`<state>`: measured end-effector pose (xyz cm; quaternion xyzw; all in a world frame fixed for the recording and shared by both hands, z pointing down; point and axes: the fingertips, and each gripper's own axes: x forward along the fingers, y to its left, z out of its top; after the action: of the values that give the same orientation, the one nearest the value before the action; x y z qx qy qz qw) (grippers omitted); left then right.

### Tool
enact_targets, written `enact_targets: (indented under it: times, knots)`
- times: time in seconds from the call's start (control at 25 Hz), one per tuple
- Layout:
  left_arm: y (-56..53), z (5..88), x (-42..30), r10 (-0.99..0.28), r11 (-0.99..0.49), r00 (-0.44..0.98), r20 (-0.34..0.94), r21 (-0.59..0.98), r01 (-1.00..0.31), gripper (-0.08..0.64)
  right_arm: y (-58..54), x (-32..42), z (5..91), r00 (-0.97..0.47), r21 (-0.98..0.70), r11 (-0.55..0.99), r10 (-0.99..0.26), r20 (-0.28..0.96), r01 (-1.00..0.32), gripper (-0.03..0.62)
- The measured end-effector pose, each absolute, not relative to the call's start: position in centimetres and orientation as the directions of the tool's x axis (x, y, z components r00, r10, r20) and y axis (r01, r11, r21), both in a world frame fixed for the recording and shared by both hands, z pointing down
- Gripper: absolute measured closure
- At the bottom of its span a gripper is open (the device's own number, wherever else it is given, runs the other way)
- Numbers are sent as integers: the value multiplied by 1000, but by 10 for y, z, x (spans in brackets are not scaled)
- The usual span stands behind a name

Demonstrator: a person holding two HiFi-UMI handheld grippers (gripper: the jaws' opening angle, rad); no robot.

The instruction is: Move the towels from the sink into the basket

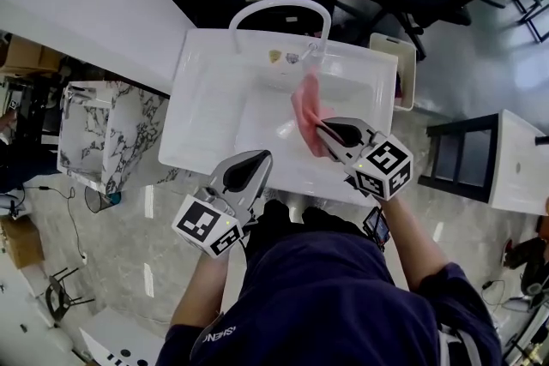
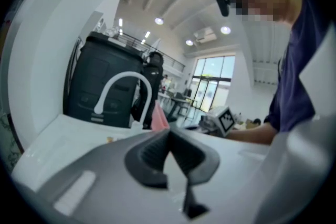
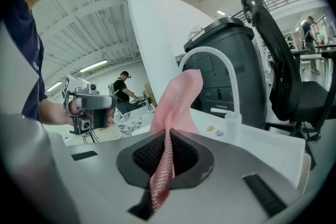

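Head view: right tongs [image 1: 322, 126] clamped on a pink towel [image 1: 304, 103], which is lifted over the basin of the white sink [image 1: 197, 99], near the arched faucet [image 1: 276, 4]; left tongs [image 1: 260, 159] by the sink's front rim, carrying nothing. Left gripper view: jaws pressed together, nothing between them, pink towel visible beyond, beside the faucet. Right gripper view: jaws closed on the towel, a fold sticking up ahead of them, a strip trailing back between the pads

Navy short-sleeved shirt [image 1: 334, 296], white sleeve lettering [image 1: 221, 332]. Grey-shelled left gripper [image 1: 261, 157] and right gripper [image 1: 322, 127]; black ribbed pads [image 3: 148, 157]; black-and-white marker cubes [image 1: 206, 225].
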<state>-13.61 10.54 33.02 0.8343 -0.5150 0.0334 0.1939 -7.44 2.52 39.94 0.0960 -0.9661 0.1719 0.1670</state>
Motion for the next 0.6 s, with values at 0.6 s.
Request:
enact_targets:
  times: [0.6]
  knots:
    - [99, 314, -88, -806, -478, 536, 249, 259, -839, 557, 3, -11, 371, -917, -296, 887, -269, 295, -355, 575]
